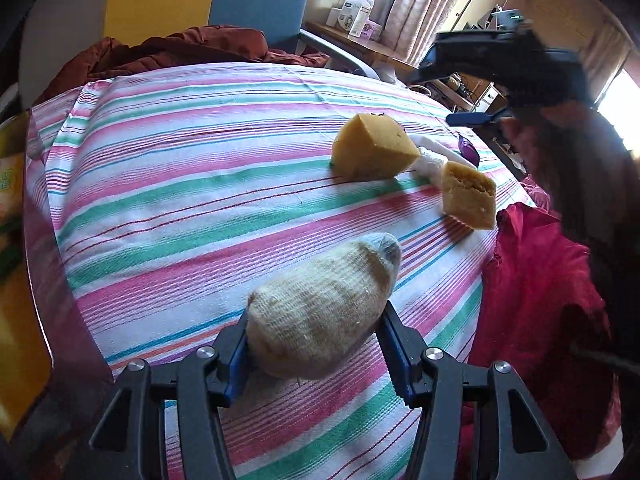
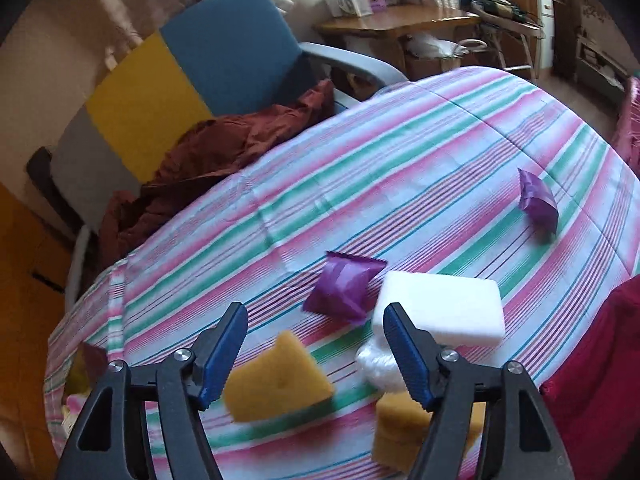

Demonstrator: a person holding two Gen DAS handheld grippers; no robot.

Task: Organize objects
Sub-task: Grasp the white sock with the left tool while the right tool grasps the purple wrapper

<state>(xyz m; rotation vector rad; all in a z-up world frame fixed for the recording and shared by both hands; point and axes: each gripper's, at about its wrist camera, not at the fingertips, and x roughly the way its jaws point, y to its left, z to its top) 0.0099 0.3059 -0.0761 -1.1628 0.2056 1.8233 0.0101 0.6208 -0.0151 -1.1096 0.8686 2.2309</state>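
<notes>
A striped cloth (image 2: 400, 152) covers the table, with a blue and yellow chair (image 2: 224, 48) and rust fabric (image 2: 208, 148) behind. Boxes (image 1: 356, 14) on the far desk carry print too small to read. The left gripper (image 1: 316, 336) clamps a rolled sock (image 1: 320, 312) just above the cloth. The right gripper (image 2: 316, 344) hovers with jaws wide apart and empty over two yellow sponges (image 2: 276, 384), a white sponge (image 2: 444, 304) and two purple packets (image 2: 344, 288). Red cloth (image 1: 540, 300) crowds the near edge.
</notes>
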